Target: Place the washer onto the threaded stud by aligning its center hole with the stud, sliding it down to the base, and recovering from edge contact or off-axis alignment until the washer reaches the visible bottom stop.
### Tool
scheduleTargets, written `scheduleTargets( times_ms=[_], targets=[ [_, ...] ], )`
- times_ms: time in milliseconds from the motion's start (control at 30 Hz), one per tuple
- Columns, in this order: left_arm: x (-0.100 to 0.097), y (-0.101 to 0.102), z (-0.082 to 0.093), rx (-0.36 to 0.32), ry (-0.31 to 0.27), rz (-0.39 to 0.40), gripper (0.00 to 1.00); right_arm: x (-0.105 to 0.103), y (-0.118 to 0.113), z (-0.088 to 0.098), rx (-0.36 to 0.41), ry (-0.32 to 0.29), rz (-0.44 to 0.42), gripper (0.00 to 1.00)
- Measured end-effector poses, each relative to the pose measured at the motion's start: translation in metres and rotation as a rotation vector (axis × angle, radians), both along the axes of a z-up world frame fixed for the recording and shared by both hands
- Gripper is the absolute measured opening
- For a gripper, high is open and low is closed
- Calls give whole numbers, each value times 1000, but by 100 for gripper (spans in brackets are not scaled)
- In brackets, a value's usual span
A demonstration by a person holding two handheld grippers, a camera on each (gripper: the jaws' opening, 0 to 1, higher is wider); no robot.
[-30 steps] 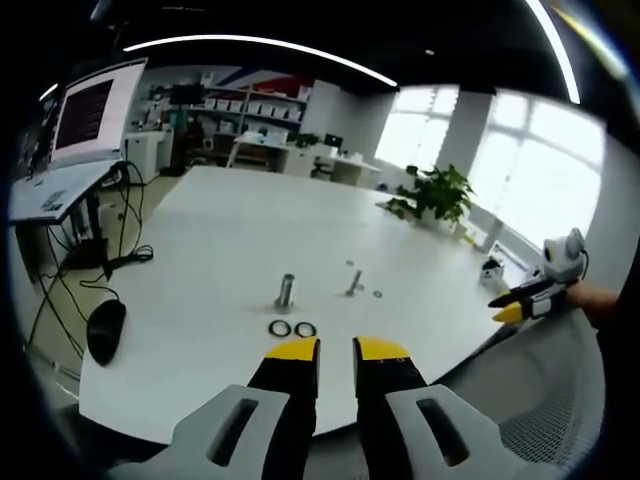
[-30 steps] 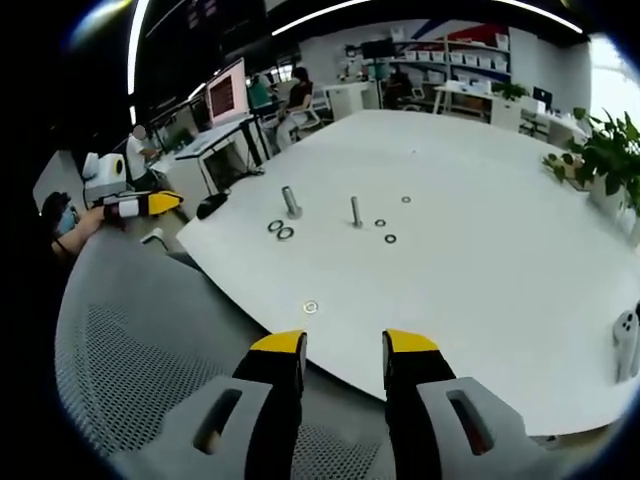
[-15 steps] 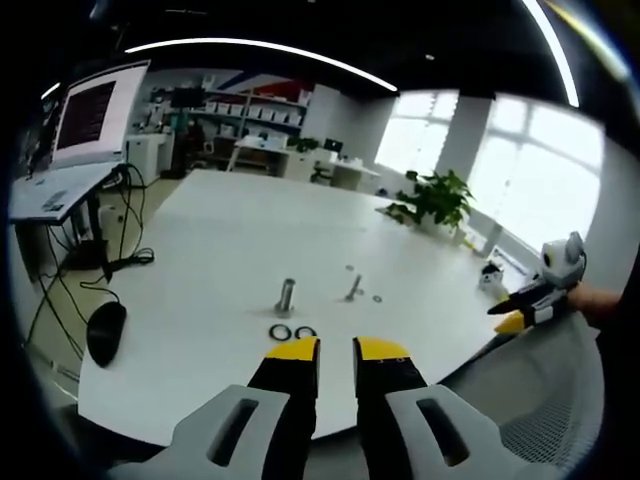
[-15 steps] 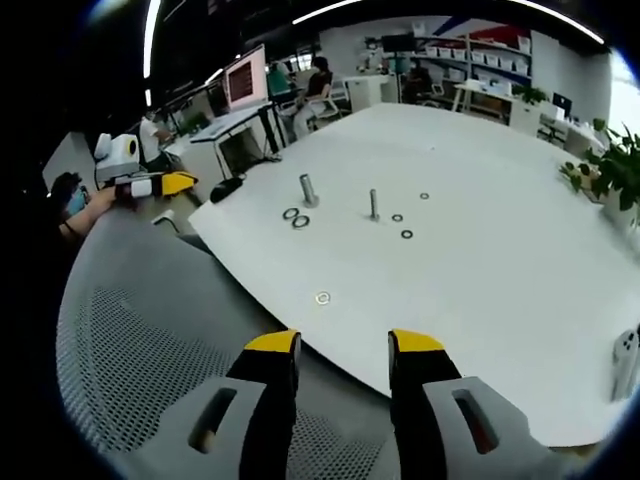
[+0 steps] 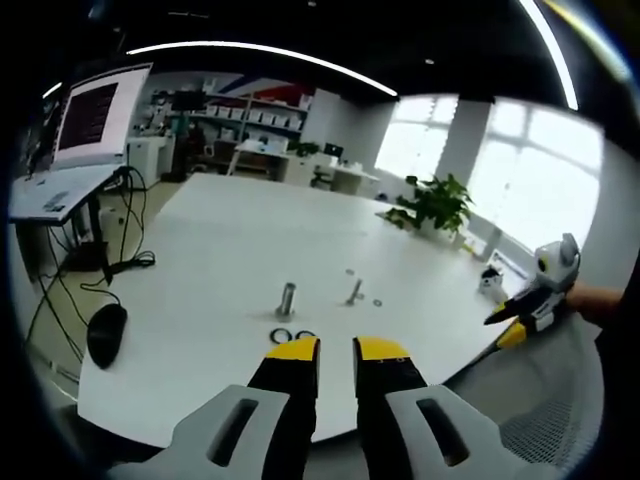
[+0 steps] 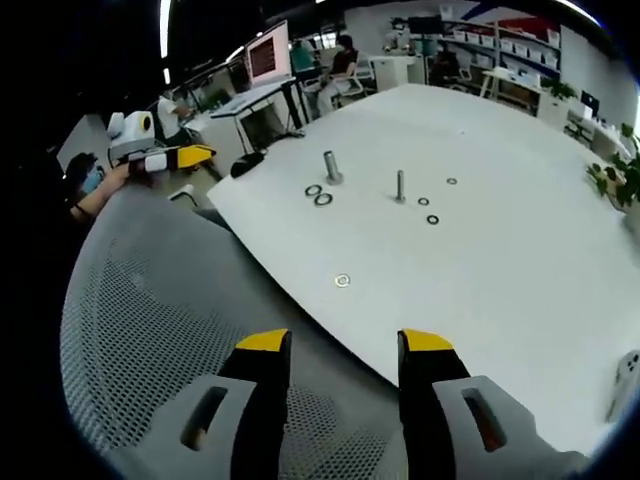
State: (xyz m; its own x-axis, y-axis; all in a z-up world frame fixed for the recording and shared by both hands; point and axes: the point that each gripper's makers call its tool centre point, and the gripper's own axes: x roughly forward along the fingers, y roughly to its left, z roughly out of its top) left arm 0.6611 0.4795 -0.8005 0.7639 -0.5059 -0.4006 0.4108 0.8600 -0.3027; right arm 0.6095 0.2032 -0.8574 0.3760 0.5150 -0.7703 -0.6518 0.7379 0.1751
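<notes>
White counter (image 6: pixel 520 250): slim threaded metal stud (image 6: pixel 400 186) upright mid-surface; small flat steel washer (image 6: pixel 343 281) lying alone near the front edge. Likely light, stiff, slippery; pinch across its rim. Left tongs (image 5: pixel 336 350) slightly parted, empty; right tongs (image 6: pixel 340 345) wide apart, empty

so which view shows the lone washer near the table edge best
The right gripper view: the lone washer lies in plain sight on the white table, apart from the studs. In the left gripper view I cannot make it out.
</notes>
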Motion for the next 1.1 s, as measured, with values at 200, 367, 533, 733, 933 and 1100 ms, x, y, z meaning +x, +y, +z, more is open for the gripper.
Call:
scheduleTargets(
  times_ms=[200,367,533,733,933,1100],
  targets=[
    [0,0,0,0,1,-1,11,-3,8,-3,-23,11,94,46],
    [0,0,-1,1,3,-2,11,-3,5,-5,-46,22,115,46],
    [-1,0,-2,4,9,-4,11,1,6,-7,-58,23,145,49],
    [0,1,-5,7,18,-9,11,3,6,-13,-117,30,206,53],
    [1,2,-8,11,23,-10,11,15,8,-10,-100,26,189,53],
    [0,2,-9,12,26,-12,11,23,12,-12,-120,16,216,53]
  ],
)
